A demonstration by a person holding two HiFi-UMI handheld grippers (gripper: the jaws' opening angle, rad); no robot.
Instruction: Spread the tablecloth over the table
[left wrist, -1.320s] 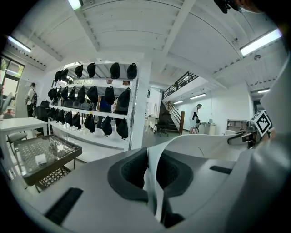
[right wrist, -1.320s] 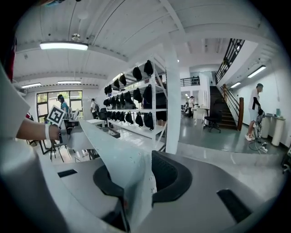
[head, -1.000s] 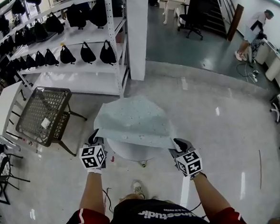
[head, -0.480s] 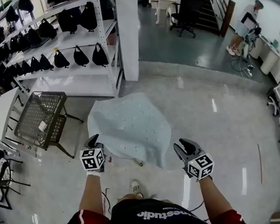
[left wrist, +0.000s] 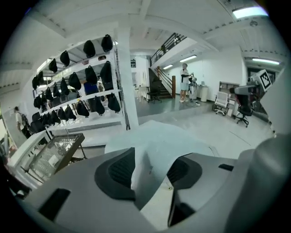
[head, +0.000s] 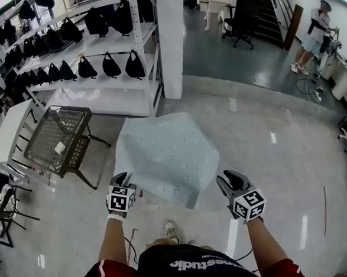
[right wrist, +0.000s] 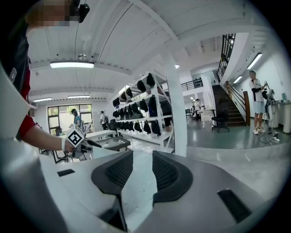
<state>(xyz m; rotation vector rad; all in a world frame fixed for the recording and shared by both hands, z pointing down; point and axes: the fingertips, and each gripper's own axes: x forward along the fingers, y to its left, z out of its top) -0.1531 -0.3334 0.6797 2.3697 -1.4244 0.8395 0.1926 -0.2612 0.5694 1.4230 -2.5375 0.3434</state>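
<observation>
A pale blue dotted tablecloth [head: 163, 156] lies draped over the round table, which it hides completely. One corner [head: 191, 202] hangs down at the front. My left gripper [head: 119, 181] is at the cloth's near left edge. Its jaws are opening, and a fold of the cloth [left wrist: 152, 145] sits loose between the pads [left wrist: 119, 170] without being pressed. My right gripper [head: 226, 181] stands open to the right of the cloth, clear of it. In the right gripper view the gap between its jaws [right wrist: 140, 164] holds nothing, and the left gripper [right wrist: 85, 143] shows at the left.
A metal mesh chair [head: 60, 139] stands to the left of the table. Behind it are white shelves with black bags [head: 100, 60] and a white pillar [head: 172, 40]. A person [head: 320, 27] stands far off at the back right. My shoe [head: 171, 228] is near the table's foot.
The cloth, first held up by both grippers, has sunk onto the table and now covers it. The right gripper let go and drew off to the right. The left gripper lowered and its jaws parted.
</observation>
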